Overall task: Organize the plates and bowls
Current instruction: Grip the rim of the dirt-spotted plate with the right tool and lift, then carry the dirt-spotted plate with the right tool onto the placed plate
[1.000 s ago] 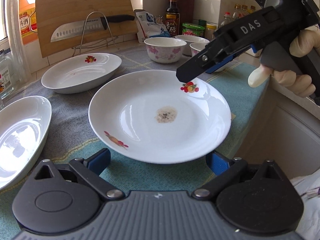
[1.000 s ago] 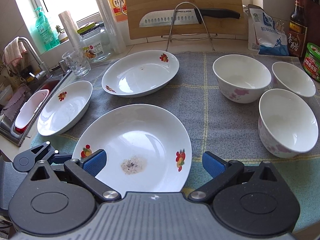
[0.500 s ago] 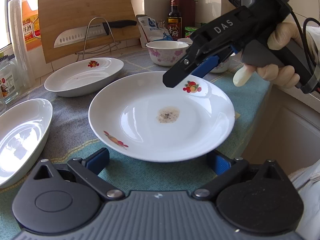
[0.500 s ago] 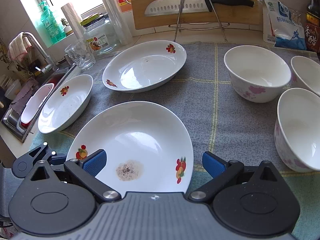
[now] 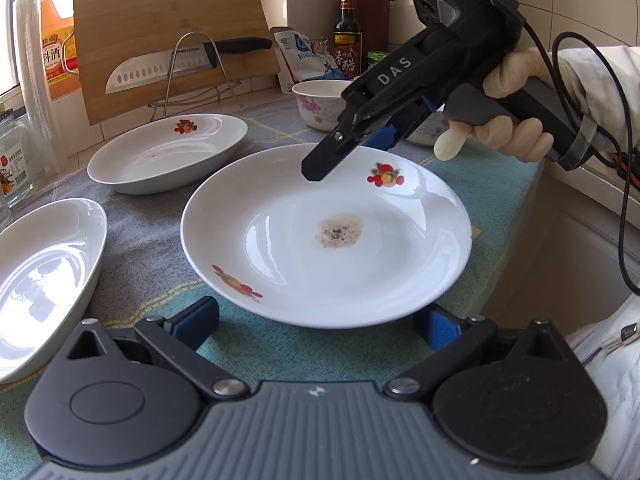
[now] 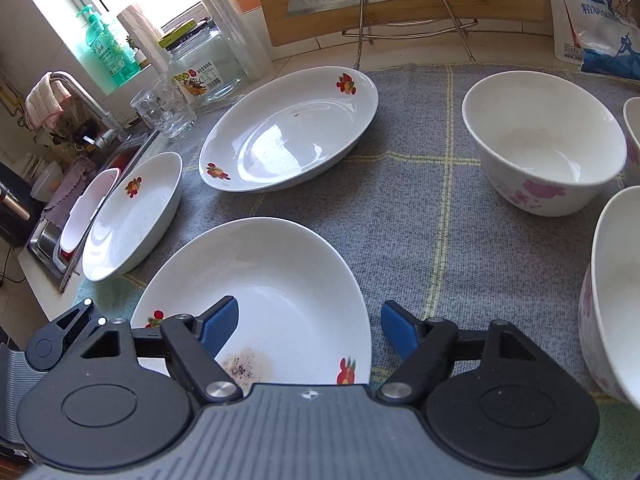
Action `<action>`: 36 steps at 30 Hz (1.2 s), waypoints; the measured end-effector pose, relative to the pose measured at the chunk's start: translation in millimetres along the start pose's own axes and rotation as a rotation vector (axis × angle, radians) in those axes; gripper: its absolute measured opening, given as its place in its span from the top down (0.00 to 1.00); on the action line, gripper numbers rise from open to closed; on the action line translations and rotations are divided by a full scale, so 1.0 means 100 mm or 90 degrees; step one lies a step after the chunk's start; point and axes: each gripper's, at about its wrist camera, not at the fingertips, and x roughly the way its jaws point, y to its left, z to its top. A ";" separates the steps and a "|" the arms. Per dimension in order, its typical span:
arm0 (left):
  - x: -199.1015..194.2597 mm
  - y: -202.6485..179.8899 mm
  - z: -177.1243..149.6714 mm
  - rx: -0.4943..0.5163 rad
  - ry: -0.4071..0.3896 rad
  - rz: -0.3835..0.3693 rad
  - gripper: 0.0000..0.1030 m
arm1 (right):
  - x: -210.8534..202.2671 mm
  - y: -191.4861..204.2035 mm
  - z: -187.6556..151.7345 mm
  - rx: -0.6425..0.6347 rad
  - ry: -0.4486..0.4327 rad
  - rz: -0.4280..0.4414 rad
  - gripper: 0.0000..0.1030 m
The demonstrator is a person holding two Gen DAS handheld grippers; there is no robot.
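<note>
A white plate with a brown stain [image 5: 328, 236] lies on the grey-green cloth [image 5: 144, 240]. Its near rim sits between the wide-apart fingers of my open left gripper [image 5: 318, 322]. My right gripper [image 5: 348, 156] hangs over the plate's far rim, held by a gloved hand [image 5: 508, 136]. In the right wrist view its jaws [image 6: 310, 332] are closing with the stained plate's [image 6: 280, 288] rim between them, the pads clear of it. Two more fruit-pattern plates [image 6: 292, 136] [image 6: 132, 216] lie beyond. Flowered bowls [image 6: 544, 144] [image 6: 616, 280] stand to the right.
A cutting board [image 5: 168, 48] leans at the back behind a knife on a wire rack [image 5: 188, 64]. A glass jar [image 6: 200, 64], a tumbler [image 6: 164, 108] and the sink [image 6: 52, 236] are on the left. The counter edge [image 5: 516, 240] runs past the stained plate.
The right gripper came down and closer over the stained plate, and its jaws have narrowed. The left gripper and all the dishes have stayed in place.
</note>
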 end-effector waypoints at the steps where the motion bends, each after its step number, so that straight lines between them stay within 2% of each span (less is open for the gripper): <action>1: 0.00 0.01 0.00 -0.001 0.000 -0.004 0.01 | 0.01 0.00 0.01 -0.003 0.005 0.006 0.26; 4: -0.01 0.01 0.01 0.007 0.000 -0.008 0.01 | 0.03 0.02 0.04 -0.011 0.019 0.019 0.30; 17: 0.00 0.04 0.04 0.029 0.001 -0.032 0.02 | 0.04 0.01 0.13 -0.038 0.071 0.046 0.30; 25: -0.04 0.05 0.07 0.015 -0.007 -0.040 0.02 | 0.02 0.04 0.14 -0.043 0.076 0.037 0.29; 36: -0.21 0.15 0.09 -0.008 -0.016 -0.018 0.02 | -0.04 0.25 0.31 -0.082 0.067 0.052 0.29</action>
